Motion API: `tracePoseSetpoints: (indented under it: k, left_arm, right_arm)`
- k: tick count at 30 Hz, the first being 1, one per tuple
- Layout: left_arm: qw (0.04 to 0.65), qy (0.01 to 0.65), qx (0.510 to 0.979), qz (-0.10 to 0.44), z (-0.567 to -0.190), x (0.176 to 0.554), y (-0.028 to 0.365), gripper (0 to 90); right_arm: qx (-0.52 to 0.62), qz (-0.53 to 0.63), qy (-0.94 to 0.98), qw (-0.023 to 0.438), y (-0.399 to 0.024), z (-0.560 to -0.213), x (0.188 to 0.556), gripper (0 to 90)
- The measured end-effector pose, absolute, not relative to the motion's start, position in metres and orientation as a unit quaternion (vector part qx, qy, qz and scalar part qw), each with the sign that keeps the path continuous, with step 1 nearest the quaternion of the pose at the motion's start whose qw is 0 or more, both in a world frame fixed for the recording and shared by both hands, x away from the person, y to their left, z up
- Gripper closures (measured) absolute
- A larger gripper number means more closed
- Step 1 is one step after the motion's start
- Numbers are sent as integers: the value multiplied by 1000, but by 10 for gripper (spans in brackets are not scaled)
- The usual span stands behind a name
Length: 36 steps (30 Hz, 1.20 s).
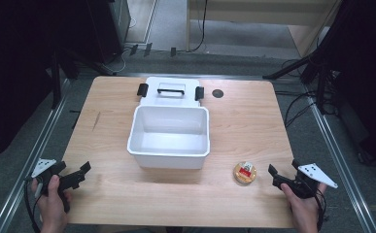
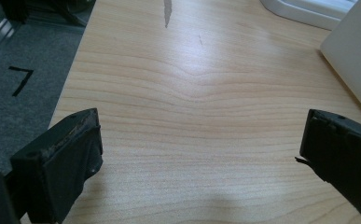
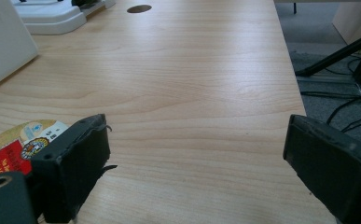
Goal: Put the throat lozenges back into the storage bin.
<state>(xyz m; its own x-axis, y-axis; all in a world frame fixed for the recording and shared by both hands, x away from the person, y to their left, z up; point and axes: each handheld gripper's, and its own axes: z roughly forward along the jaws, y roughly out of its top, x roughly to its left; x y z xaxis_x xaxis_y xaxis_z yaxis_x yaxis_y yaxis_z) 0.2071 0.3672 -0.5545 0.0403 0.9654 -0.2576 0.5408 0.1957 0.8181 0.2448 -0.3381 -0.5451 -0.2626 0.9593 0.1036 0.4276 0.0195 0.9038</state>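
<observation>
A white open box stands in the middle of the wooden table, and its lid with a black handle and clips lies flat just behind it. A small round tin with a red and white label sits on the table to the box's front right. My right gripper rests near the front right edge, just right of the tin, jaws open and empty. In the right gripper view the tin lies beside the left jaw. My left gripper is open and empty near the front left corner.
A dark round hole marks the table's back right. Black stands and cables surround the table on the grey floor. The box wall shows at the right of the left gripper view, and the lid at the top left of the right gripper view.
</observation>
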Motion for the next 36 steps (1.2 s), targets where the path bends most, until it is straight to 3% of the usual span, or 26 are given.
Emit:
tracePoseSetpoints:
  k: [16,36]
  left_arm:
    - [423,648,578,257,-554,206,366,0]
    - [422,647,581,256,-554,207,366,0]
  right_arm:
    - [533,415,680,286,-329,-543,250,127]
    - [459,342,783,243,-305,-493,264,127]
